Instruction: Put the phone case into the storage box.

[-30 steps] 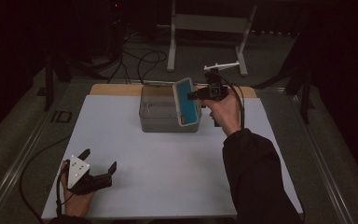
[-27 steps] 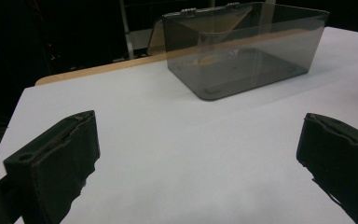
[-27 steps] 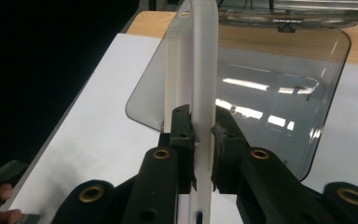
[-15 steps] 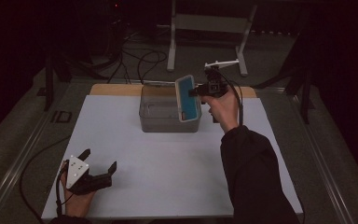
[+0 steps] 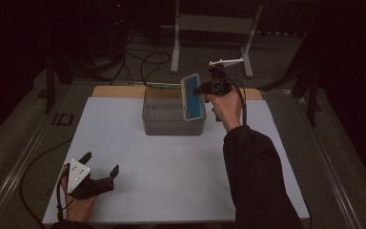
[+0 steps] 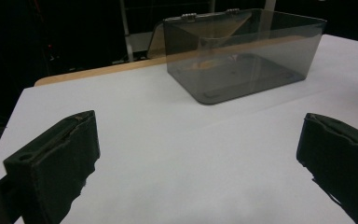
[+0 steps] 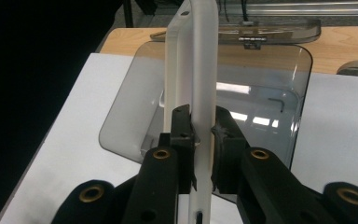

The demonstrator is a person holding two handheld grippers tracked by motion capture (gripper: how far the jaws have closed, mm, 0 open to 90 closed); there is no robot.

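The jaws of the right gripper (image 7: 202,135) are clenched on the edge of a flat, white-rimmed phone case (image 7: 193,60), pinching it on both faces so it stands on edge. Held that way, I'd judge, it can go down slim-side first into the smoky plastic box (image 7: 261,93) directly below it. In the high view that case (image 5: 193,97) turns its teal inner face to the camera and hangs at the box's (image 5: 171,125) right-hand end, just above the rim, with the right gripper (image 5: 201,89) coming in level from the side.

The left gripper (image 5: 101,168) rests low at the near left corner of the worktop (image 5: 171,181), well apart from the box, its jaws released with nothing between them. It looks parked there to stay out of the way.

The right gripper view shows how narrow the grip is, and that the box's lid (image 7: 242,29) lies folded back behind it. The left gripper view gives the box (image 6: 242,56) from the side, with the bare white worktop (image 6: 168,154) running up to it. The high view alone gives the case's colour and how the two hands lie across the worktop.
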